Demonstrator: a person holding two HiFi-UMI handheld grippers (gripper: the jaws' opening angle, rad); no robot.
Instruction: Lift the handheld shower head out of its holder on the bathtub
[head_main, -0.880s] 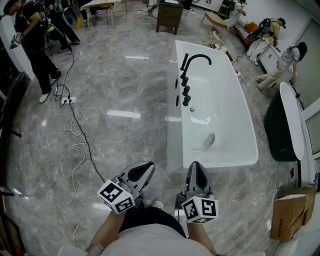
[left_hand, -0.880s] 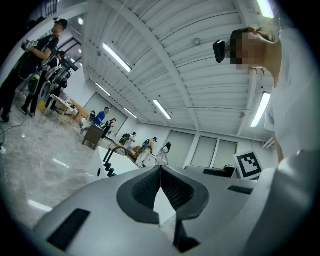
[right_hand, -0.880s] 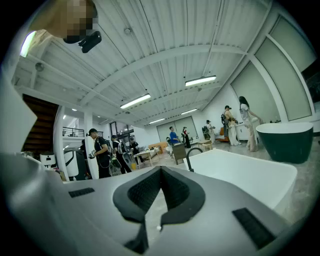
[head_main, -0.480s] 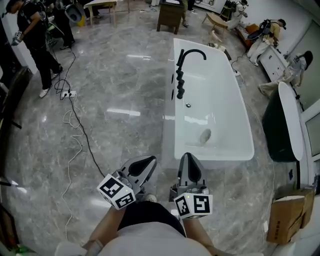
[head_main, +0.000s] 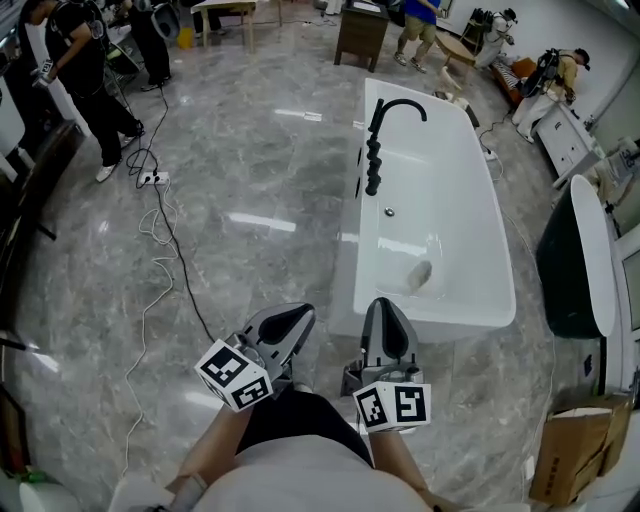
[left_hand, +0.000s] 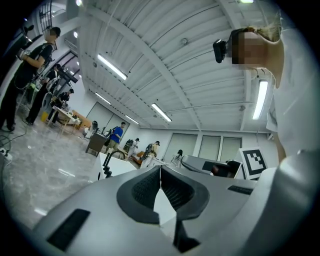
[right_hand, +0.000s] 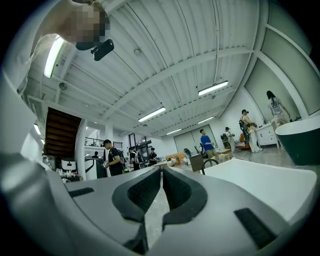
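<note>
Both closed, nothing between the jaws: left gripper (head_main: 297, 314) and right gripper (head_main: 384, 306) point level at the near end of the white bathtub (head_main: 432, 324). Handheld shower head (head_main: 373, 182) sits in its holder on the tub's long rim, in the black tap row (well apart from both).

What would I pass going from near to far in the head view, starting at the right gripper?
Right gripper → white bathtub → black faucet fittings on its left rim → wooden cabinet.

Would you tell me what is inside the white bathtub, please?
Visible inside the bathtub: a small round fitting and a grey drain-like patch. Its near inner wall is hidden by the rim.
</note>
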